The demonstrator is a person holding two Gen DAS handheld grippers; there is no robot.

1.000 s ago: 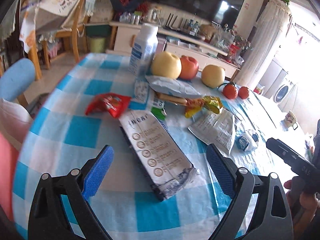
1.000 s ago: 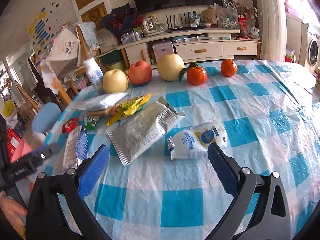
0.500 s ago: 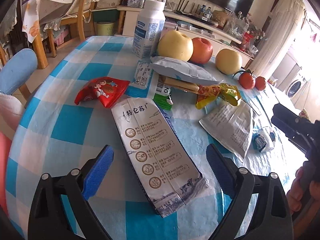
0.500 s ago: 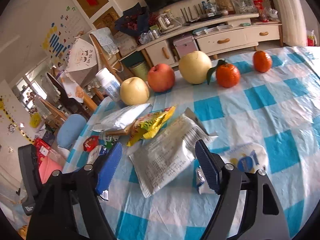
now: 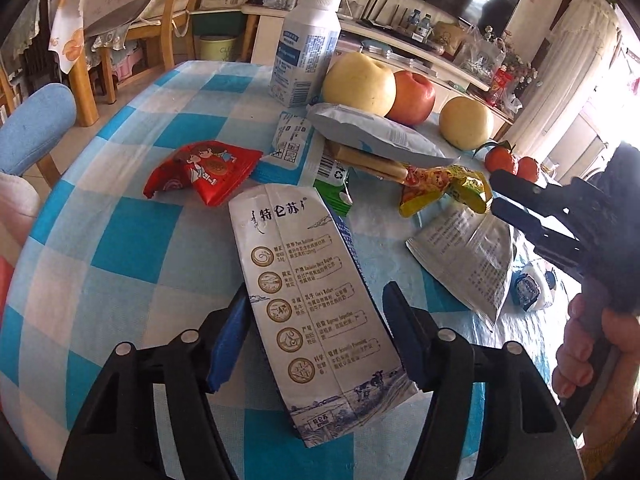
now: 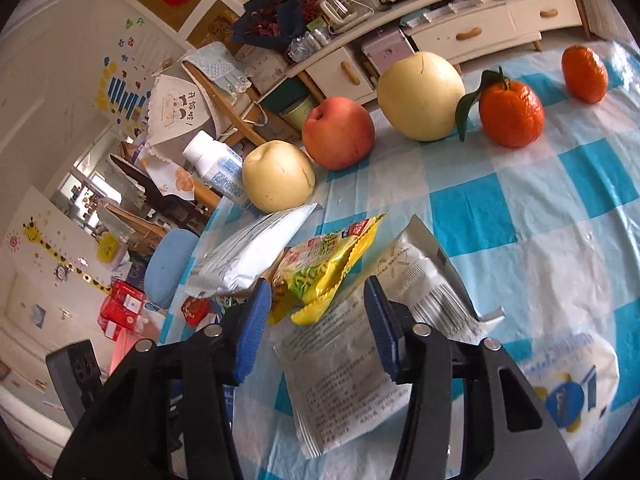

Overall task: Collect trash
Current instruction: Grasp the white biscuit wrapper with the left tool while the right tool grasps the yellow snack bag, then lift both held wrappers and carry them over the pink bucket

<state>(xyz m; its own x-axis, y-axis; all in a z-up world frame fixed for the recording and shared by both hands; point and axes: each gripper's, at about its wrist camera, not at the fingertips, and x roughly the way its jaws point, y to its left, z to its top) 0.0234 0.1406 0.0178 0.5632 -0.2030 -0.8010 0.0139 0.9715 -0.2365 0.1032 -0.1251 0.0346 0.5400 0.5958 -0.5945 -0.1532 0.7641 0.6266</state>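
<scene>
Worktop [image 5: 120, 248]: checked cloth. Milk carton [image 5: 316, 300]: flattened, lying flat, between my left gripper [image 5: 316, 344] pads, jaws partly open, not clamped. Silver wrapper [image 6: 360, 364]: crumpled, under my right gripper [image 6: 318, 324], half open, holding nothing.

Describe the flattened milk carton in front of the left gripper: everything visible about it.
The milk carton is a flattened white paperboard pack with a dark blue side edge, Chinese lettering at its far end, a column of round gold emblems with small text, and a blue pasture drawing at its near end. It lies flat on the checked tablecloth, lengthwise away from the camera. Its near half sits between the left gripper pads, which flank it closely; contact is unclear. Its far end is close to the red snack wrapper.
</scene>
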